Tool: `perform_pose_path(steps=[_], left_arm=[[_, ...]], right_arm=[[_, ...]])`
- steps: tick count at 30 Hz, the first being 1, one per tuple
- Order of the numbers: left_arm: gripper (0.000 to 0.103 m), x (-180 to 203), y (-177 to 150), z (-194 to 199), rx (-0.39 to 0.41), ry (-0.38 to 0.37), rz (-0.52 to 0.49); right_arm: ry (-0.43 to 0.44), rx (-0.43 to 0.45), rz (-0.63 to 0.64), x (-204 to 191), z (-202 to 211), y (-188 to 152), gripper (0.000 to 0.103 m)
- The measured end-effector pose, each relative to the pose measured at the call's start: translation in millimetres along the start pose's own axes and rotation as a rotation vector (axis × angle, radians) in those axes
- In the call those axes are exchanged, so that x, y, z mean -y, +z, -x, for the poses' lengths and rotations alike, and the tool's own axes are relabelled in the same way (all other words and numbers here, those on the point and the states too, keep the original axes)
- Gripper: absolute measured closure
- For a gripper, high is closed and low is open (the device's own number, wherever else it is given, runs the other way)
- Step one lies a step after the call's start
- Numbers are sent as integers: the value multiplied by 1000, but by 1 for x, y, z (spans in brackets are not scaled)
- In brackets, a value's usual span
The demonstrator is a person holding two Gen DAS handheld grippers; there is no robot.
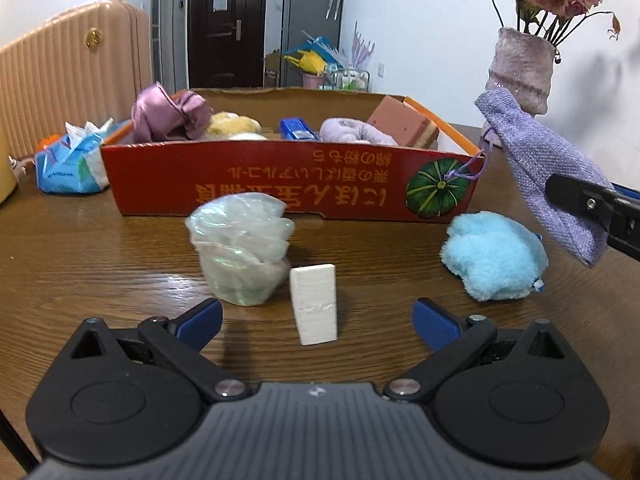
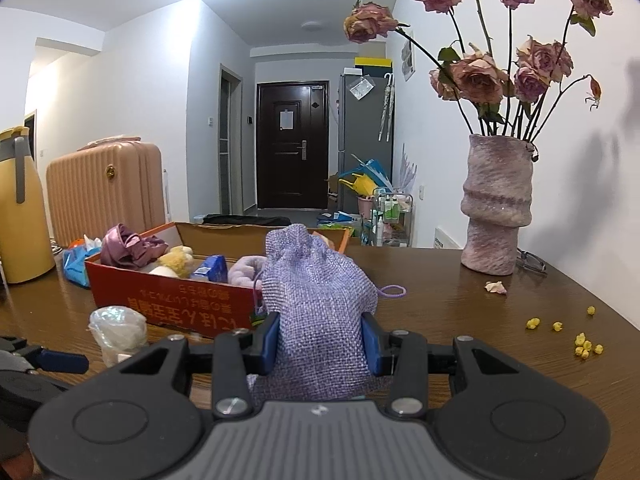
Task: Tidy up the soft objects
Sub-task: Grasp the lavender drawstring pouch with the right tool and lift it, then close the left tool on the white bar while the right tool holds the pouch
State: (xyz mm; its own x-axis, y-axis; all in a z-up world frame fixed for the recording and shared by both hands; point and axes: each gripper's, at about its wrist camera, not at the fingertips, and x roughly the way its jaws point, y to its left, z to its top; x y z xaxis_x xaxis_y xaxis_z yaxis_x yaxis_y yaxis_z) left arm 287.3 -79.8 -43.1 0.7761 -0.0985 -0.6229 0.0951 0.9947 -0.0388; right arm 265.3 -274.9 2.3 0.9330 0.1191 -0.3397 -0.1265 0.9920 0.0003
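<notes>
My right gripper point(image 2: 320, 346) is shut on a lilac woven drawstring pouch point(image 2: 316, 292), held in the air to the right of the red cardboard box point(image 1: 280, 178); the pouch point(image 1: 548, 168) also shows in the left wrist view. The box holds a mauve satin bundle point(image 1: 166, 114), a yellow fluffy item point(image 1: 234, 122), a blue packet point(image 1: 296, 128), a lilac towel roll point(image 1: 352, 130) and a brick-coloured sponge point(image 1: 404, 122). My left gripper point(image 1: 318, 320) stands open low over the table, a white foam block point(image 1: 314, 304) between its fingers. A crumpled clear plastic bag point(image 1: 242, 248) and a blue fluffy cloth point(image 1: 494, 256) lie in front of the box.
A pink vase point(image 2: 496, 208) of dried roses stands at the right on the wooden table point(image 2: 460, 312), with glasses behind it and yellow crumbs point(image 2: 584, 346) nearby. A blue tissue pack point(image 1: 70, 160) lies left of the box. A yellow jug point(image 2: 20, 208) and a suitcase point(image 2: 106, 188) are at the far left.
</notes>
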Motion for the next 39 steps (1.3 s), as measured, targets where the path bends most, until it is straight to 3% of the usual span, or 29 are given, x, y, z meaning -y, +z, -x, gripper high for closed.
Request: perform_pose_path(steps=[13, 18, 22, 29, 32, 37, 39], left_arm=[[0, 10, 7, -19, -47, 16, 2], [9, 12, 7, -20, -44, 28, -12], [23, 12, 7, -19, -34, 50, -26], [37, 11, 7, -17, -20, 69, -25], [47, 11, 7, -16, -13, 72, -23], [78, 11, 7, -14, -2, 58, -31], [84, 11, 7, -14, 0, 53, -35]], right_arm=[[-6, -14, 9, 3, -3, -3, 62], [-15, -33, 13, 2, -8, -5, 62], [-20, -45, 16, 1, -11, -7, 62], [-18, -52, 21, 0, -12, -8, 62], [-17, -53, 21, 0, -12, -8, 62], [-17, -53, 21, 0, -12, -8, 62], [-17, -53, 21, 0, -12, -8, 62]])
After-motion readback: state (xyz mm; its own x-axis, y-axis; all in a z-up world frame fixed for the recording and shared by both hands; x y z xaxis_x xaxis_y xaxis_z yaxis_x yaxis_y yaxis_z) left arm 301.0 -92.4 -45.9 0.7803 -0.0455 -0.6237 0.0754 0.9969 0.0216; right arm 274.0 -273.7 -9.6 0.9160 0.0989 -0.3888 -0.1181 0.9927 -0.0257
